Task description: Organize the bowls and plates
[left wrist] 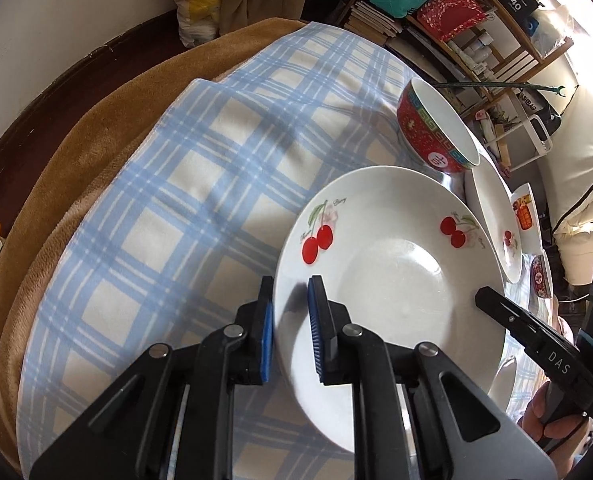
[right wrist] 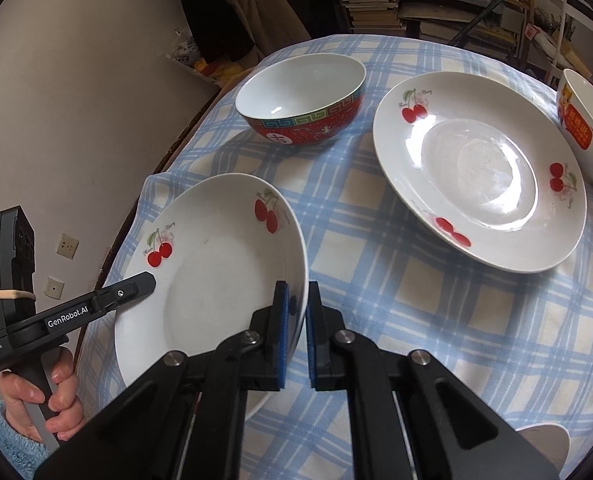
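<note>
A white cherry plate (left wrist: 388, 280) (right wrist: 216, 276) is held tilted above the blue checked tablecloth (left wrist: 156, 220). My left gripper (left wrist: 290, 312) is shut on its left rim. My right gripper (right wrist: 298, 312) is shut on its right rim; the right gripper's finger also shows in the left wrist view (left wrist: 536, 344). A second cherry plate (right wrist: 480, 168) (left wrist: 496, 220) lies on the cloth to the right. A red patterned bowl (right wrist: 304, 96) (left wrist: 436, 128) stands behind. A white bowl with an orange label (right wrist: 588, 128) (left wrist: 530, 216) stands at the far right.
A small red-rimmed dish (left wrist: 542, 276) sits past the second plate. A brown blanket (left wrist: 76, 160) lies under the cloth at the table's left edge. Cluttered shelves (left wrist: 456, 20) stand behind the table. A white object (right wrist: 544, 440) shows at the near right.
</note>
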A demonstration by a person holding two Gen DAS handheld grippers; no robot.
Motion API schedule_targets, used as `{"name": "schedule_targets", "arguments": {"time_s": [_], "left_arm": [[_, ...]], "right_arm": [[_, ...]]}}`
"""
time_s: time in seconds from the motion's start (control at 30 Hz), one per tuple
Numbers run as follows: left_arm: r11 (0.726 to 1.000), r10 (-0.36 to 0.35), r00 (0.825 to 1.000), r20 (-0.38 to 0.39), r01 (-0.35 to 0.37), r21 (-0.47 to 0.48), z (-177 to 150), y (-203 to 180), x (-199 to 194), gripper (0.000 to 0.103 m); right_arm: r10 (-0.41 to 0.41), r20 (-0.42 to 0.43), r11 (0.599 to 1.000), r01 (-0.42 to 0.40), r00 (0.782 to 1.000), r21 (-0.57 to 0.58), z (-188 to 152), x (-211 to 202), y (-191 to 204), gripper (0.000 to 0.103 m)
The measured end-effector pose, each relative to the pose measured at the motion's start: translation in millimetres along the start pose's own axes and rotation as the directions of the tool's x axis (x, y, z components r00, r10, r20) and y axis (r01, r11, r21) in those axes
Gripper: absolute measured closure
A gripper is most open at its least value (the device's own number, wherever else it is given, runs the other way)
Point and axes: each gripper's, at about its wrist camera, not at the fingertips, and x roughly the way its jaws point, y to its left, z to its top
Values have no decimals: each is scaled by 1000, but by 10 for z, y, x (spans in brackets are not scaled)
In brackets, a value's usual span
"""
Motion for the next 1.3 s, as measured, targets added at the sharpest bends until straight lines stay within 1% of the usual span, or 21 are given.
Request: {"name": "schedule_targets", "arguments": {"time_s": [0.13, 0.2, 0.37, 0.5, 0.63, 0.77, 1.0, 1.17, 1.3], "left_arm": [[1000, 1, 1000, -20, 0, 31, -99, -185, -59, 87], [998, 3, 1000, -12, -2, 62, -163, -305, -121, 87], [995, 6, 1000, -10, -5, 102, -340, -647, -240, 87], [989, 4, 1000, -8, -2, 147, -539, -967, -296, 87], [981, -14, 1000, -20, 18, 195, -775, -1286, -312, 87], [977, -15, 999, -33, 22, 211, -999, -1527, -274, 86], [958, 16, 998, -60, 2, 288, -1374, -1896, -225, 86], [954, 30, 996, -87, -2, 301, -1556, -1977, -120, 85], [946, 65, 994, -90, -33, 321, -1658, -2023, -34, 85]], "right_arm": [[-5, 4, 1000, 5, 1000, -6, -110, -163, -72, 94], [0, 17, 1000, 0, 1000, 7, -171, -275, -138, 94], [0, 46, 1000, -1, 999, 22, -359, -594, -337, 94], [-4, 66, 999, 1, 998, 45, -558, -892, -562, 94], [-18, 83, 997, 12, 996, 75, -739, -1176, -807, 94], [-42, 98, 994, 32, 994, 104, -926, -1399, -1047, 94], [-66, 101, 984, 48, 993, 171, -1277, -1621, -1436, 94], [-73, 88, 978, 54, 993, 200, -1493, -1661, -1601, 94], [-74, 71, 974, 57, 995, 219, -1615, -1615, -1694, 94]]}}
